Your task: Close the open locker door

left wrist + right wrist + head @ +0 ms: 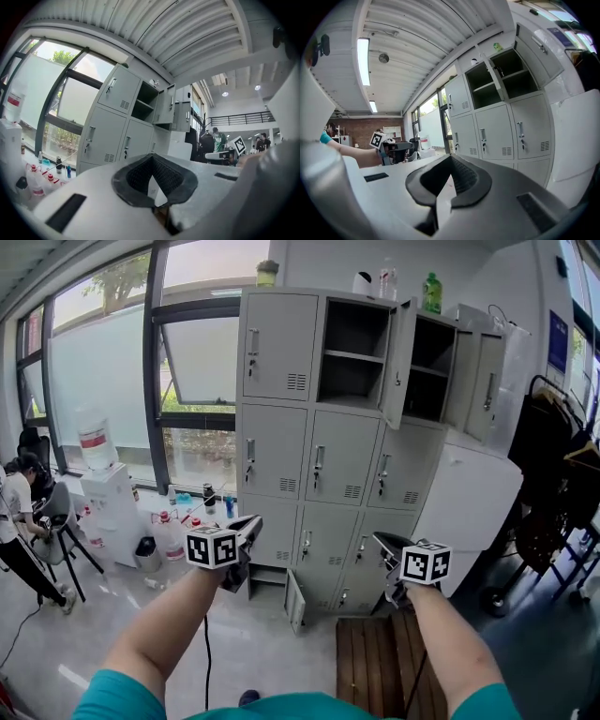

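A grey bank of lockers (pixel 323 442) stands ahead in the head view. In its top row a middle compartment (pixel 353 352) is open, its door (pixel 400 362) swung out to the right. A second compartment (pixel 429 369) beside it is open too, with doors (pixel 480 381) folded out. A small bottom door (pixel 294 601) hangs ajar. My left gripper (pixel 251 523) and right gripper (pixel 380 542) are held out level, short of the lockers, touching nothing. The left gripper (pixel 152 157) is shut and empty, and the right gripper (pixel 451 158) is shut and empty. The open doors (pixel 497 77) show in the right gripper view.
A water dispenser (pixel 105 488) and several bottles (pixel 173 531) stand by the window at left, near a seated person (pixel 17 507). A wooden pallet (pixel 384 662) lies on the floor below my right arm. A white wrapped bulk (pixel 473 493) and a clothes rack (pixel 553 474) stand at right. Bottles (pixel 430 293) top the lockers.
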Demonstrator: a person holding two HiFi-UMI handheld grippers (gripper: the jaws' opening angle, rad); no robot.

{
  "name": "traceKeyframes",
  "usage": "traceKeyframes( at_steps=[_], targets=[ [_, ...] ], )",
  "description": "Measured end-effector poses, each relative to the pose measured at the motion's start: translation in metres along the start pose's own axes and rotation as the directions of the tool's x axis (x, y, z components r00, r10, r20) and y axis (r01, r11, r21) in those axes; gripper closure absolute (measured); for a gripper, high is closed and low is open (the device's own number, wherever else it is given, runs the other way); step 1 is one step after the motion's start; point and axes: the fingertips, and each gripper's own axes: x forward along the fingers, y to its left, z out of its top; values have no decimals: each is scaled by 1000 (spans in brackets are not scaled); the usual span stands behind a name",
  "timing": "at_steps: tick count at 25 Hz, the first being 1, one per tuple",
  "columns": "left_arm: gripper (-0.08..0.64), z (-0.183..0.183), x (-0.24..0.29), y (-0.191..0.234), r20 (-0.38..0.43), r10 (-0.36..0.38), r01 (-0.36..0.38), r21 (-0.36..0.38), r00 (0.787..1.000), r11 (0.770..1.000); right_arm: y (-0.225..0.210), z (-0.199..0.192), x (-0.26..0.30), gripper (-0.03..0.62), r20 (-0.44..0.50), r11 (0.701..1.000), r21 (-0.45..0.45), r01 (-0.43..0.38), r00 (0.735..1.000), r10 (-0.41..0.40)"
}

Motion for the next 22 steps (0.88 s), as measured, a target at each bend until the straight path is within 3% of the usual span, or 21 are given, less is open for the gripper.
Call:
traceKeyframes(
  at_steps=[6,10,16,22],
  targets=[
    [560,37,85,106,-46,-95,97,40,994,995,-40,34,122,601,65,999,25,36,997,-38],
    [560,47,137,155,-74,-113,116,38,991,993,-72,48,174,601,77,997,48,67,995,-70],
    [560,27,211,177,-97,-105,106,0,990,994,-138,52,206,601,56,996,56,76,995,-79],
    [560,17,265,177,-68,-16,14,-22,998,1000,-200,63,225,601,29,1000,10,-8,1000,8]
  ],
)
